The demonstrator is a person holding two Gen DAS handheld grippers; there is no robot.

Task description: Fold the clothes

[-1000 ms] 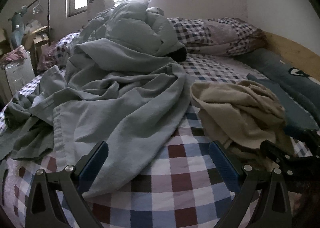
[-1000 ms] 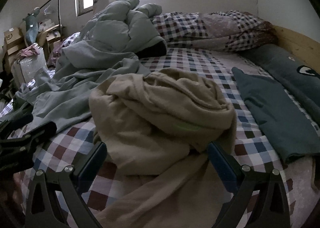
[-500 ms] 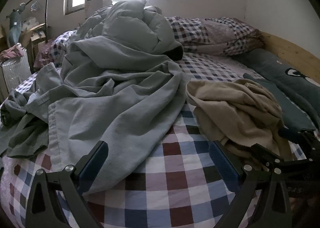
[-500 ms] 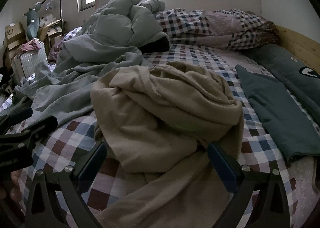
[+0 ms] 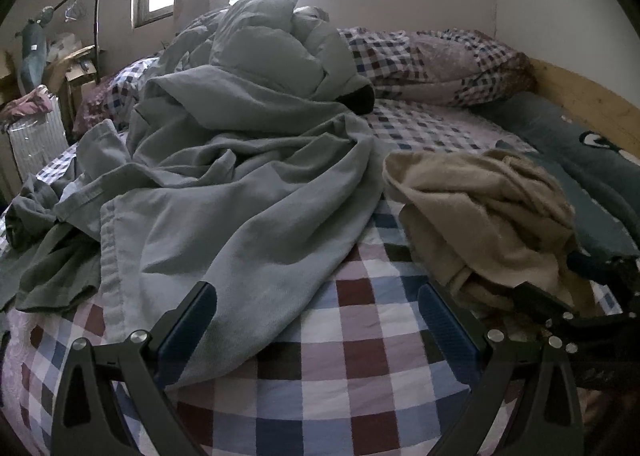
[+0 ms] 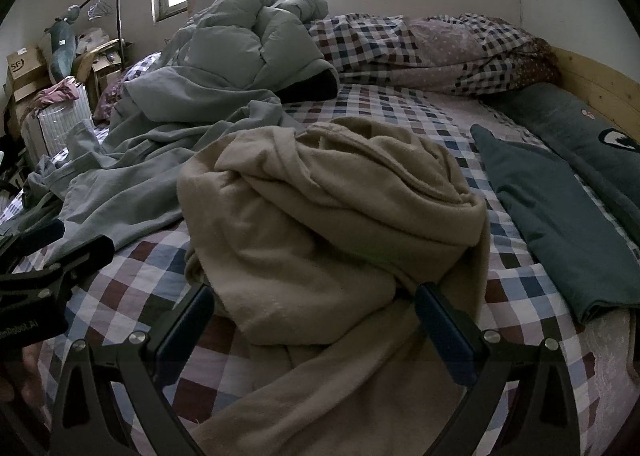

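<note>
A crumpled beige garment [image 6: 332, 216] lies heaped on the checked bed [image 6: 520, 288], and its lower part runs between the fingers of my right gripper [image 6: 314, 320], which is open. The same beige garment [image 5: 480, 212] appears at the right in the left wrist view. A pale grey-blue garment [image 5: 240, 200] spreads across the bed's left half. My left gripper [image 5: 316, 320] is open just above the checked sheet [image 5: 360, 356], with its left finger over that garment's hem. A dark green garment [image 5: 52, 268] lies at the far left.
A folded teal cloth [image 6: 552, 216] and a long dark cushion [image 6: 592, 136] lie along the wooden bed side [image 6: 600, 88]. A grey puffy jacket [image 6: 248, 44] and a checked quilt [image 6: 432, 44] sit at the head. Boxes [image 6: 24, 68] and a rack stand left of the bed.
Both grippers have edged forward and slightly lower toward the clothes; the beige and grey-blue garments look larger. Both stay open, and nothing has been taken hold of.
</note>
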